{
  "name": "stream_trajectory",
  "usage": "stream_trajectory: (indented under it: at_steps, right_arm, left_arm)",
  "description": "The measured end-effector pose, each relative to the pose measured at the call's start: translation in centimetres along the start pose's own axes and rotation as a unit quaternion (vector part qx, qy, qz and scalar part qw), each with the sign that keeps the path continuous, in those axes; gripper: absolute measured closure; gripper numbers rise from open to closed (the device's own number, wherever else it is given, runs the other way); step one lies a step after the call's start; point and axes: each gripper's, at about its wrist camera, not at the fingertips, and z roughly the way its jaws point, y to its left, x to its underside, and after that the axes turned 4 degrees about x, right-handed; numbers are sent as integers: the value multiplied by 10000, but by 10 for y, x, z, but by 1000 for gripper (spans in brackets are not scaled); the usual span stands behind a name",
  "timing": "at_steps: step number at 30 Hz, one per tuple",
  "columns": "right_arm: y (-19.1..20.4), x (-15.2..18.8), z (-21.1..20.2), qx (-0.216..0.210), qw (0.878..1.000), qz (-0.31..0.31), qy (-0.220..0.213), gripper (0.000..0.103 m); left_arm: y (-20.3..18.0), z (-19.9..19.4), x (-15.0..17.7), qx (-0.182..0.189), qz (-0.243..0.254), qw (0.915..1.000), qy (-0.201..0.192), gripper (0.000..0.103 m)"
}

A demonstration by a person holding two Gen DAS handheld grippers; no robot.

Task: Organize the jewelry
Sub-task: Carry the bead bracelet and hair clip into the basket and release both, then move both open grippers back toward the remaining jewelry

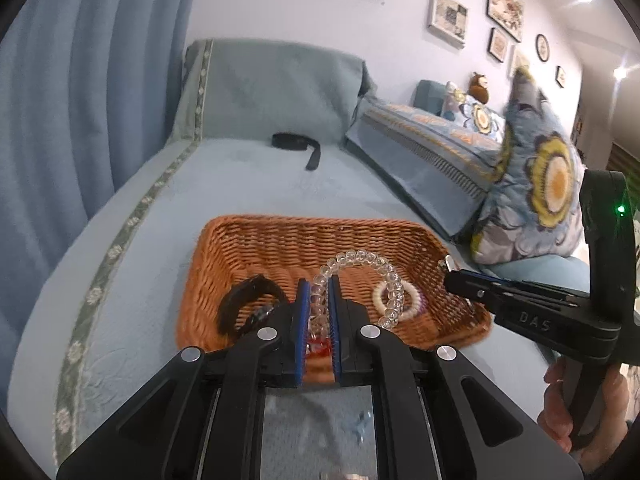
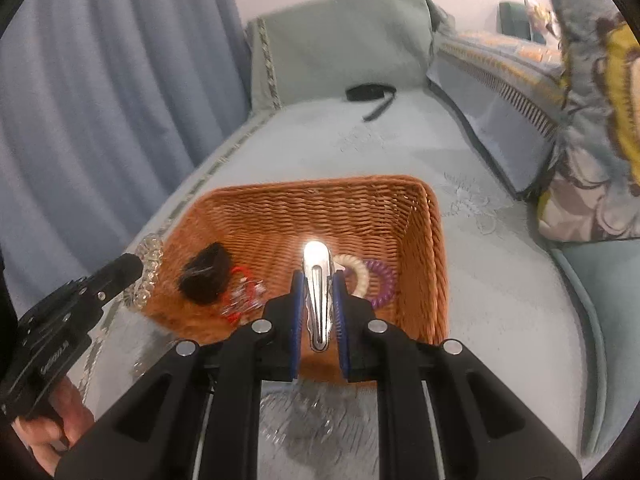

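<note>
My left hand-held gripper (image 1: 319, 294) is clamped on one clear bead bracelet (image 1: 360, 264) above one wicker basket (image 2: 434, 248) on the bed (image 2: 500, 300). My right hand-held gripper (image 2: 319, 292) grips one silver hair clip (image 2: 318, 296) over it. Inside I count two coil hair ties (image 2: 366, 278), one black item (image 2: 206, 278) and one red piece (image 2: 240, 294).

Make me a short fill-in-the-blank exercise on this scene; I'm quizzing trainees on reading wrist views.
1. The left hand-held gripper is shut on a clear ____ bracelet.
2. The right hand-held gripper holds a silver metal hair ____.
3. Both are held over a woven ____ on the sofa.
4. The cream coil hair tie touches a ____ one.

Missing: beaded; clip; basket; purple
</note>
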Motion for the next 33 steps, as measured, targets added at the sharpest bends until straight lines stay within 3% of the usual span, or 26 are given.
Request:
stream_trajectory:
  at_steps: [11,14,15,17,21,23,27,29,33]
  right_arm:
    - [4,2,40,404,9981,-230,399,91]
    - [0,1,41,302,9983,-136,478,88]
    - [-1,1,37,289,9986,-95,429,85]
    - [-2,2,29,313,9989,-81,336,71]
    - [2,7,1,270,9994,-173,110,70]
    - [6,9,-13,216,9995,-220,12,70]
    - [15,20,-46,41,9990,-396,-181,70]
    - [16,26,-56,-92,9988,-447,-200,70]
    - [13,49,-67,-274,9981,-546,-111,70]
  left_arm:
    - [-2,43,7,-10,61,9995,319,95]
    - [-6,42,11,-4,175,9992,359,89]
    - [-5,38,13,12,180,9993,335,85]
    - [-5,29,14,62,159,9996,244,75]
    - [-3,-2,14,154,107,9998,17,69]
    - [-4,-19,14,182,81,9997,-126,60]
    - [-9,-51,16,282,57,9992,-291,56]
    - [-12,-68,20,271,51,9988,-404,42]
    - [-21,-90,40,314,103,9985,-442,37]
